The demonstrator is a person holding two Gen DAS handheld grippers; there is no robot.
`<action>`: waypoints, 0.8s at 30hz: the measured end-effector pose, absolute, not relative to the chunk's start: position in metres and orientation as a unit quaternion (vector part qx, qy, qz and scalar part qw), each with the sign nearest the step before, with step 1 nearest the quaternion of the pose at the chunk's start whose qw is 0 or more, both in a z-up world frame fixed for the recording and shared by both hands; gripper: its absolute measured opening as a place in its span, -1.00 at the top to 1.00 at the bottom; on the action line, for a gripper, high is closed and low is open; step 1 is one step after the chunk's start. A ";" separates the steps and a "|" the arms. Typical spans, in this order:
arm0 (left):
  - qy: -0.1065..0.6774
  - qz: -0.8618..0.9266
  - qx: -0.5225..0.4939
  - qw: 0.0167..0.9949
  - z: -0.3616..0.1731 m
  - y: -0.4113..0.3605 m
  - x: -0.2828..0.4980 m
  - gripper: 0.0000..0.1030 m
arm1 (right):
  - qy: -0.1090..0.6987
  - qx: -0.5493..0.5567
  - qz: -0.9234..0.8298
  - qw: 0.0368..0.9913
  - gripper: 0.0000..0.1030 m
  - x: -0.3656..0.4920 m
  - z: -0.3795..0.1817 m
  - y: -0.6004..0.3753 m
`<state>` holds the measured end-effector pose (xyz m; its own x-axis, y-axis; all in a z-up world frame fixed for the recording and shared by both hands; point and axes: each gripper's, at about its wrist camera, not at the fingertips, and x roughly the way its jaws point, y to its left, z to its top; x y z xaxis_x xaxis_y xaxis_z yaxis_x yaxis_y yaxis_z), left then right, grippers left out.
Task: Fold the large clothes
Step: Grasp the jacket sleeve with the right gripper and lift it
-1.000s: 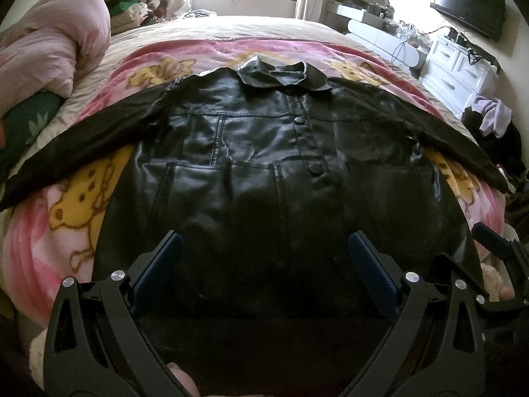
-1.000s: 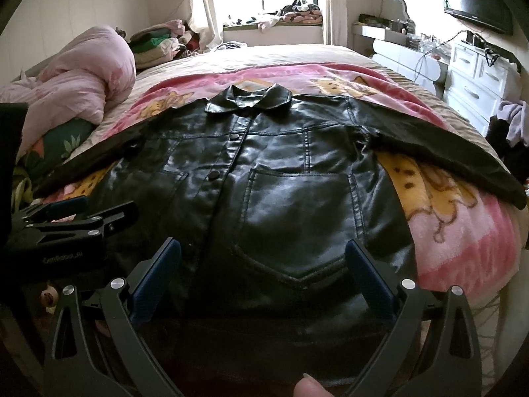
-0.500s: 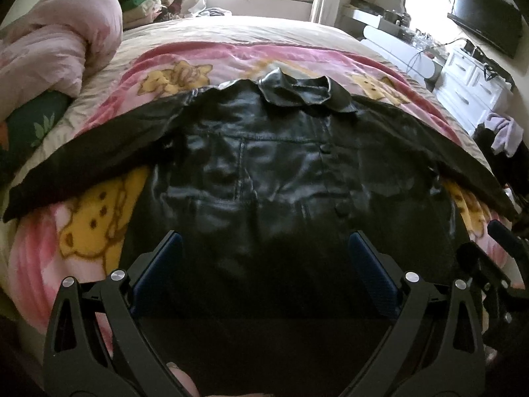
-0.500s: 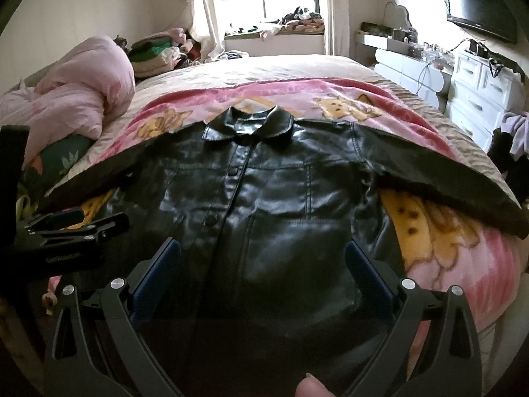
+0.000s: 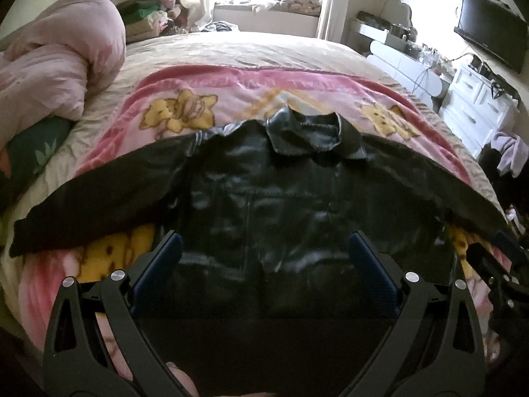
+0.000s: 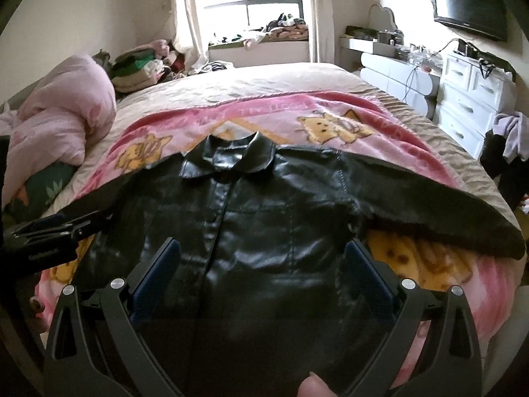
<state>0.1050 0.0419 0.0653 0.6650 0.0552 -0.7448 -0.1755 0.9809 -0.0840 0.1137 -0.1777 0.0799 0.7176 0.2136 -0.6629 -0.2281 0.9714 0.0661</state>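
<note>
A black leather jacket (image 5: 284, 198) lies face up and buttoned on a pink cartoon blanket (image 5: 231, 99) on the bed, collar away from me, both sleeves spread out sideways. It also shows in the right wrist view (image 6: 264, 218). My left gripper (image 5: 264, 258) is open and empty above the jacket's lower left part. My right gripper (image 6: 261, 261) is open and empty above its lower right part. Each gripper shows at the edge of the other's view: the right gripper (image 5: 496, 264) and the left gripper (image 6: 56, 231).
A bundled pink duvet (image 5: 56, 66) lies on the bed's left side. White drawers (image 6: 469, 99) and a wall TV (image 6: 469, 3) stand at the right. Clothes hang at the right edge (image 6: 509, 139). A window sill with clothes (image 6: 264, 33) is at the far end.
Both grippers have risen and tilted upward, so the jacket sits lower and farther in both views and more of the room shows. The jacket has not moved.
</note>
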 end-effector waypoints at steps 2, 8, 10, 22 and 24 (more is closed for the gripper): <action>0.407 0.062 -0.076 0.908 0.067 0.043 0.114 -0.82 | 0.356 -0.009 0.114 0.927 -0.92 0.120 0.085 -0.180; 0.410 0.050 -0.077 0.908 0.072 0.039 0.142 -0.82 | 0.342 -0.004 0.096 0.935 -0.92 0.145 0.103 -0.186; 0.416 0.047 -0.080 0.905 0.070 0.038 0.153 -0.82 | 0.337 0.006 0.094 0.937 -0.92 0.156 0.110 -0.191; 0.419 0.010 -0.063 0.906 0.059 0.015 0.204 -0.82 | 0.310 0.046 0.039 0.949 -0.92 0.207 0.119 -0.234; 0.420 0.006 -0.062 0.905 0.056 0.012 0.209 -0.82 | 0.311 0.055 0.027 0.948 -0.92 0.214 0.114 -0.243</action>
